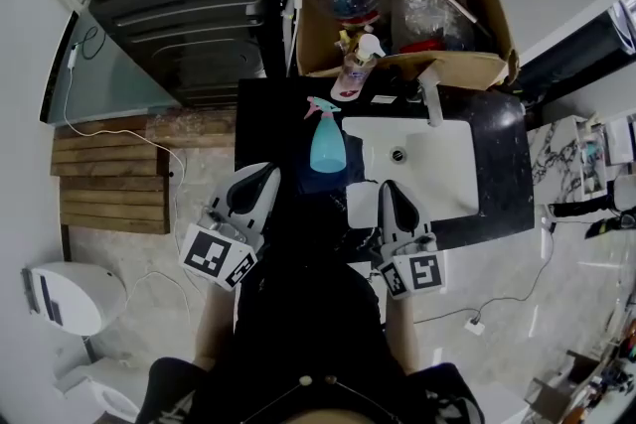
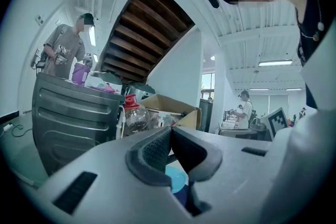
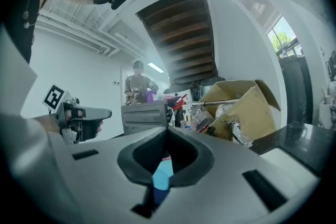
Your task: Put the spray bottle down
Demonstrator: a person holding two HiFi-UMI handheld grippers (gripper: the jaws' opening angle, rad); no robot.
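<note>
Noting spray bottle [image 1: 327,142] upright on black counter [image 1: 266,119] beside the sink [image 1: 442,169], clear of my left gripper [image 1: 264,174] and right gripper [image 1: 390,187], both pressed together, empty. I judge it light, slick plastic; neck grips best.

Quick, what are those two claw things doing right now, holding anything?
Left gripper: closed, empty.
Right gripper: closed, empty; the spray bottle stands free on the counter.

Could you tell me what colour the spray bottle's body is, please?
The spray bottle is light blue, clearest in the head view.
</note>
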